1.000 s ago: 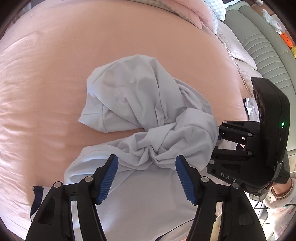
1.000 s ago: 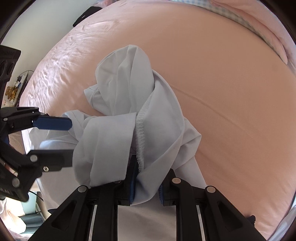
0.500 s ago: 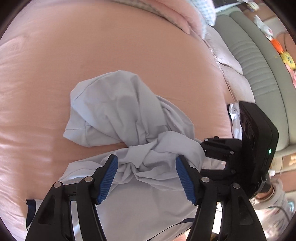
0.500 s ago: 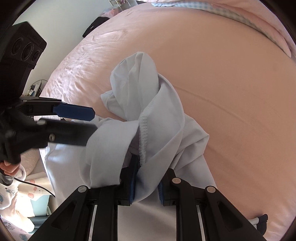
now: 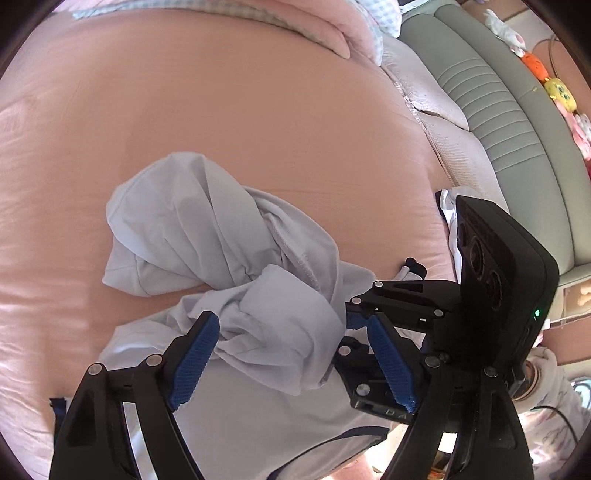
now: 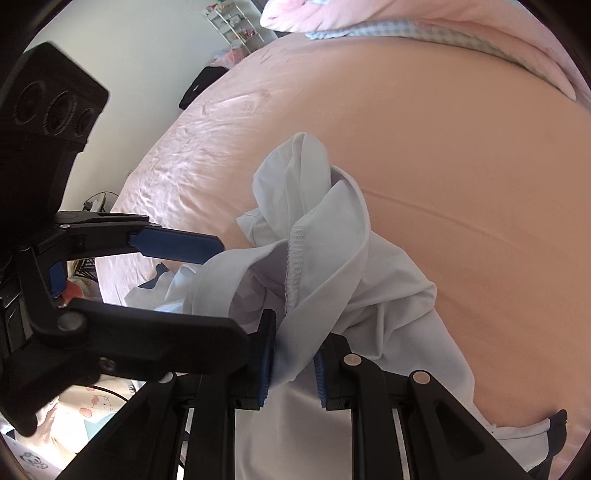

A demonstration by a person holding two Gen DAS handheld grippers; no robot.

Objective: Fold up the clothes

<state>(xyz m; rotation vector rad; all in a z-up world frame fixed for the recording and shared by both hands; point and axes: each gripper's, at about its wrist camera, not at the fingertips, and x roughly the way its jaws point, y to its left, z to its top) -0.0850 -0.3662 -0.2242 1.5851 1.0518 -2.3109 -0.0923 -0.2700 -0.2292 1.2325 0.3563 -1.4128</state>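
Left claw (image 5: 291, 354) advances, spread, around bunched pale-blue garment (image 5: 207, 236) on bed (image 5: 258, 129). Right claw (image 6: 291, 354) pinches stitched hem at 6 o'clock. Untangling step, judged; next: left grasps twisted bundle.

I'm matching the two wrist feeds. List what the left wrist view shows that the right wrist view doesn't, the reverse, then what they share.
Only the left wrist view: a grey-green padded headboard with soft toys, and the left gripper open around bunched cloth.

Only the right wrist view: a white wall, a wire shelf, and the right gripper shut on a fold.

Both: the pale blue garment on the pink bedsheet.
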